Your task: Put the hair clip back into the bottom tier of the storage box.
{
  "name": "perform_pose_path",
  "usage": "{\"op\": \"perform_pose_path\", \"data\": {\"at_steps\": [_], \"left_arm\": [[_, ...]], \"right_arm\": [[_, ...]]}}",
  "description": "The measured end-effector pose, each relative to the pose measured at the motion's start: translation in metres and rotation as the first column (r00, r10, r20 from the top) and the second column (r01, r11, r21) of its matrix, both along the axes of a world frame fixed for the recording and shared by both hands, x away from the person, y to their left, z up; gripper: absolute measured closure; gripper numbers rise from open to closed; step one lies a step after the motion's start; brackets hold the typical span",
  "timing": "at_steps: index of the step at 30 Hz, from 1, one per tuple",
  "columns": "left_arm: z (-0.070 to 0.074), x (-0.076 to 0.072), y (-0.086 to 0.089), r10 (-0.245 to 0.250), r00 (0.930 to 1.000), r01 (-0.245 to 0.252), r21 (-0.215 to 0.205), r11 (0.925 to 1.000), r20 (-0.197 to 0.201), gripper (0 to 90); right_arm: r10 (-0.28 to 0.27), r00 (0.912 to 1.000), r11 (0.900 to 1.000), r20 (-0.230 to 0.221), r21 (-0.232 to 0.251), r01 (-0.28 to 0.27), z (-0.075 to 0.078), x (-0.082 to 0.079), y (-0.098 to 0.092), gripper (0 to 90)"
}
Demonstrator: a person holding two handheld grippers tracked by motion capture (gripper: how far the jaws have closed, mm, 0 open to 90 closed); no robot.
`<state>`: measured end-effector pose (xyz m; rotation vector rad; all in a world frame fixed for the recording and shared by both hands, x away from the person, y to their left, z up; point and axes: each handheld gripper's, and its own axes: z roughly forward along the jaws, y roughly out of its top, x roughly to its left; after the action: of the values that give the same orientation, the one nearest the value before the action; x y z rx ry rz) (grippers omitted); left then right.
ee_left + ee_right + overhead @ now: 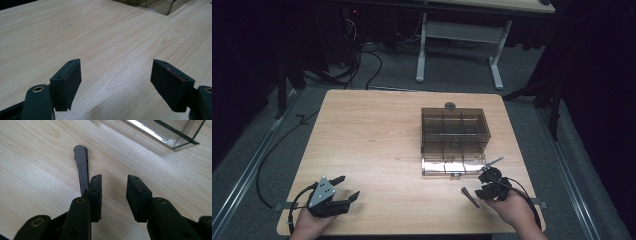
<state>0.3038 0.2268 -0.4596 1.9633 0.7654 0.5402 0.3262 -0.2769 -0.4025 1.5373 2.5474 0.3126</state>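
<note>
A dark grey, handle-like stick (469,197) lies flat on the wooden table near its front right. In the right gripper view the stick (81,160) runs away from me just left of the left jaw, its near end hidden under that jaw. My right gripper (484,189) (114,178) stands open low over the table, with bare wood between its pads. A clear brown compartment box (454,130) sits right of centre, its lid folded down in front. My left gripper (348,187) (117,62) rests open at the front left, holding nothing.
The box's front corner (170,135) lies close ahead and to the right of the right gripper. A small round dark knob (450,105) sits behind the box. The table's front edge (412,232) is just below both hands. A white-legged desk (462,30) stands beyond the table.
</note>
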Motion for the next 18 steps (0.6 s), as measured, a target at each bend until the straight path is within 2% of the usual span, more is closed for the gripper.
{"op": "perform_pose_path", "data": {"at_steps": [9, 12, 17, 18], "left_arm": [[0.0, 0.0007, -0.0008, -0.003, 1.0, 0.003, 0.004, 1.0, -0.005, 25.0], [0.0001, 0.0005, -0.0007, -0.004, 1.0, 0.004, 0.006, 1.0, -0.005, 25.0], [-0.0001, 0.0004, -0.0007, -0.002, 1.0, 0.002, 0.001, 1.0, -0.004, 25.0], [-0.0001, 0.0005, -0.0008, -0.002, 1.0, 0.002, 0.001, 1.0, -0.005, 25.0]], "right_arm": [[0.041, 0.9976, 0.999, -0.056, -0.028, -0.043, -0.0003, 0.0063, 0.0053, 64.9], [0.05, 0.9949, 0.998, -0.088, -0.022, -0.053, -0.0012, 0.0078, 0.0065, 64.7], [0.065, 0.9922, 0.997, -0.106, -0.038, -0.07, -0.0017, 0.0077, 0.0083, 64.5], [0.072, 0.9899, 0.996, -0.122, -0.037, -0.077, -0.0018, 0.008, 0.0094, 64.5]]}}
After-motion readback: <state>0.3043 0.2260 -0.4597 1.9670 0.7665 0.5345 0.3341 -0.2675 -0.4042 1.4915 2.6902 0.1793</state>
